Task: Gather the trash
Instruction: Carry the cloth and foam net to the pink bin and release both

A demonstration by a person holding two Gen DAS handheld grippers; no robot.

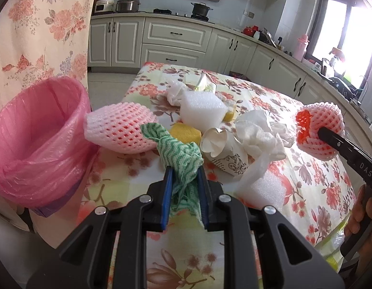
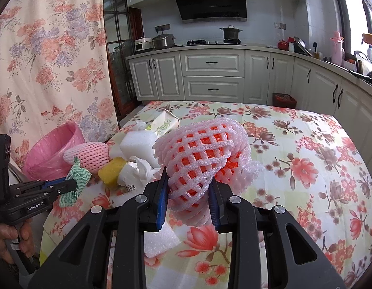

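Note:
My left gripper [image 1: 184,172] is shut on a green-and-white wavy cloth [image 1: 178,151], lifted a little above the floral table [image 1: 306,183]. That cloth [image 2: 74,183] and the left gripper [image 2: 74,185] also show at the left of the right wrist view. My right gripper [image 2: 188,180] is shut on a pink foam fruit net with an orange inside [image 2: 202,154], held off the table; the same net [image 1: 318,130] hangs at the right of the left wrist view. A bin lined with a pink bag [image 1: 39,139] stands at the table's left edge.
A heap of trash lies mid-table: another pink foam net [image 1: 121,127], white foam blocks [image 1: 202,110], yellow sponges [image 1: 186,133], crumpled tissues [image 1: 258,132], a crushed paper cup [image 1: 224,149]. A white foam piece [image 2: 159,240] lies near the front. A floral curtain [image 2: 53,60] hangs left; kitchen cabinets [image 2: 210,77] stand behind.

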